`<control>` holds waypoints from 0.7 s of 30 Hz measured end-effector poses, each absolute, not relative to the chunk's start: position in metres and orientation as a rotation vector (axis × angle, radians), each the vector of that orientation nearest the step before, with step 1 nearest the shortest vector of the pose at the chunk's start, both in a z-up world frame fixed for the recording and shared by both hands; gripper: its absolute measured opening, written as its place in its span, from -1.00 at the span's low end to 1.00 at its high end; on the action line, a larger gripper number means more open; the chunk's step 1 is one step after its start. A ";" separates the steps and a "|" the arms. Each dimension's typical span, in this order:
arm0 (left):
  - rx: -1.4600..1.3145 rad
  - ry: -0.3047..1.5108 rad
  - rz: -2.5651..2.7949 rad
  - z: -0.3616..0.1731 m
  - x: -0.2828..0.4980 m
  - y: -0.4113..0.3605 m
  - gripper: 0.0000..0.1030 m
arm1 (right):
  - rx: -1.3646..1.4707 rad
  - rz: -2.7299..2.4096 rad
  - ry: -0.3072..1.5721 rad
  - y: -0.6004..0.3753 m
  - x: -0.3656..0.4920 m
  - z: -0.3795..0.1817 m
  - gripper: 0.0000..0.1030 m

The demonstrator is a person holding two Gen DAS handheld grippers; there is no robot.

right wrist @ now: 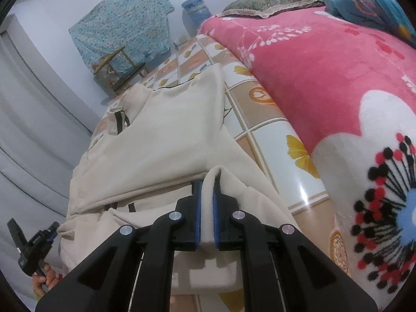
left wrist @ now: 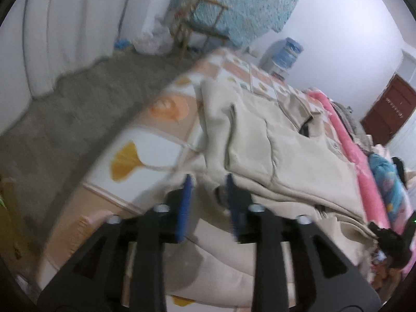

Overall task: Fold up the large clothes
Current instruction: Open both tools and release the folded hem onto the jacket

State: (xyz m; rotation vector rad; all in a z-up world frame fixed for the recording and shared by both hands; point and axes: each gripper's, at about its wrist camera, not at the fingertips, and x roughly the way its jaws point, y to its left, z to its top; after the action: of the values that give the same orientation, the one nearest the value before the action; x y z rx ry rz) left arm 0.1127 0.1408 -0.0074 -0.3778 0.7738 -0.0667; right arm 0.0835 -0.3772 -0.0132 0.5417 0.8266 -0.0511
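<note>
Right wrist view: the right gripper [right wrist: 207, 202] pinches a fold of the big cream cloth jacket [right wrist: 161, 140]. The left gripper [left wrist: 208, 195] has its fingers apart, over the jacket's edge.

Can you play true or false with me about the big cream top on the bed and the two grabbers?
1. The right gripper is pinching the cream garment. True.
2. The left gripper is clamped on the cloth. False: its fingers stand apart with nothing between them.
3. The pink blanket has flowers. True.
4. The garment lies on the floor. False: it lies on the patterned bed sheet.
</note>
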 end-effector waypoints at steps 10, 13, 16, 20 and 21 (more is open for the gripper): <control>-0.233 0.705 -0.124 0.021 0.092 0.114 -0.06 | 0.450 -0.178 0.756 -0.379 0.064 0.007 -0.17; -0.189 0.707 -0.144 0.023 0.086 0.100 -0.03 | 0.391 -0.263 0.703 -0.385 0.052 0.018 -0.12; -0.174 0.706 -0.176 0.024 0.079 0.091 -0.03 | 0.391 -0.279 0.700 -0.394 0.045 0.022 -0.11; -0.153 0.719 -0.294 0.022 0.072 0.068 -0.03 | 0.347 -0.215 0.699 -0.382 0.042 0.028 -0.11; -0.147 0.727 -0.317 0.020 0.071 0.062 -0.03 | 0.333 -0.186 0.705 -0.377 0.043 0.029 -0.11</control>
State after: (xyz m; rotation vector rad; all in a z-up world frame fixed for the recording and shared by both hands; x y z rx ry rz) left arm 0.0711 0.0622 0.0200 -0.1471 0.7267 -0.3165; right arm 0.0427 -0.3768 0.0289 0.3325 0.7050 -0.1863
